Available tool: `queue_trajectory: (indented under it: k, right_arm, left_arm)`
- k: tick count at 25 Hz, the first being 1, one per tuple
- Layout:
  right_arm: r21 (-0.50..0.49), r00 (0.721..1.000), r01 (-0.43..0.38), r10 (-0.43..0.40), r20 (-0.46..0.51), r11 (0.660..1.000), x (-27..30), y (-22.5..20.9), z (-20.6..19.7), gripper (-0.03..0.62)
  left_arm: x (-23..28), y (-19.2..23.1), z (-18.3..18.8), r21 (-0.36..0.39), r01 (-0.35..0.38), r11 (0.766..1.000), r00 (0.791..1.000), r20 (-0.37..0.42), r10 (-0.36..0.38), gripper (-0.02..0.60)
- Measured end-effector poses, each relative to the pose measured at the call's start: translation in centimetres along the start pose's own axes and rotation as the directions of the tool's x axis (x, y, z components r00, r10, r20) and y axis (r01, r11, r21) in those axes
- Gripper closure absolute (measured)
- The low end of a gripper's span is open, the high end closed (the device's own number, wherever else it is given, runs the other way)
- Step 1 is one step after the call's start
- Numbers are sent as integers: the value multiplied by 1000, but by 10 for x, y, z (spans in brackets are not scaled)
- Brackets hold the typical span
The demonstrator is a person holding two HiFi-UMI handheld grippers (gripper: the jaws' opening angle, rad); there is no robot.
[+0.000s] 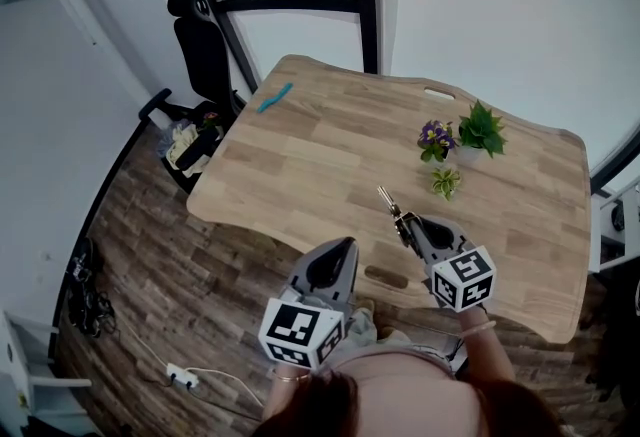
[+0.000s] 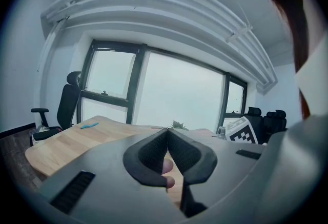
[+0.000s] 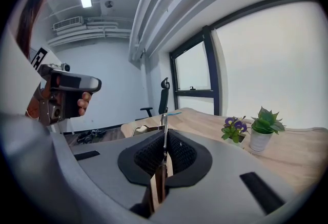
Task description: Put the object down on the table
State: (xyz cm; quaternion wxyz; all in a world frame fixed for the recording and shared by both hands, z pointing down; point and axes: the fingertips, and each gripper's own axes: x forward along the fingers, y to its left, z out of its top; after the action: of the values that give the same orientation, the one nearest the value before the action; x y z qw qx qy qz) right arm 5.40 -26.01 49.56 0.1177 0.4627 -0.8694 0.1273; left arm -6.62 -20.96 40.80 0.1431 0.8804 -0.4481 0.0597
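My right gripper (image 1: 407, 227) is shut on a thin metal tool with a wooden handle (image 1: 387, 198). Its tip sticks out ahead of the jaws, in the air over the near part of the wooden table (image 1: 330, 155). In the right gripper view the tool (image 3: 164, 121) stands edge-on between the pads of the right gripper (image 3: 165, 138), with the wooden handle running back under them. My left gripper (image 1: 338, 247) hangs at the table's near edge, shut with nothing in it. In its own view the left gripper (image 2: 167, 131) has its pads meeting.
Three small potted plants stand at the table's right: a purple-flowered one (image 1: 436, 138), a green one (image 1: 482, 130) and a tiny one (image 1: 446, 182). A teal pen-like thing (image 1: 274, 97) lies at the far left corner. A black office chair (image 1: 205, 45) stands beyond that corner.
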Motion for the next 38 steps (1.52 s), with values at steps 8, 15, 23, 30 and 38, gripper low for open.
queue_trajectory:
  k: [8,15,23,30,38]
  right_arm:
    - [-98,998,7,-13,-61,995,24,-7,-16,592]
    - [-158,996,-4,-11,-94,987,42,-11,-27,592]
    - [-238,992,-23,-9,-129,971,59,-14,-40,592]
    - [-258,985,-33,-13,-173,966,69,-15,-60,592]
    - [-299,970,-57,-18,-244,953,79,-20,-88,592]
  left_arm:
    - [12,12,5,-6,17,1000,1000,7,-17,579]
    - [19,20,7,0,15,1000,1000,8,-15,580]
    - [24,26,10,10,7,1000,1000,13,-7,580]
    - [25,31,10,9,-4,1000,1000,17,4,580]
    - [24,33,8,4,-17,1000,1000,15,17,580]
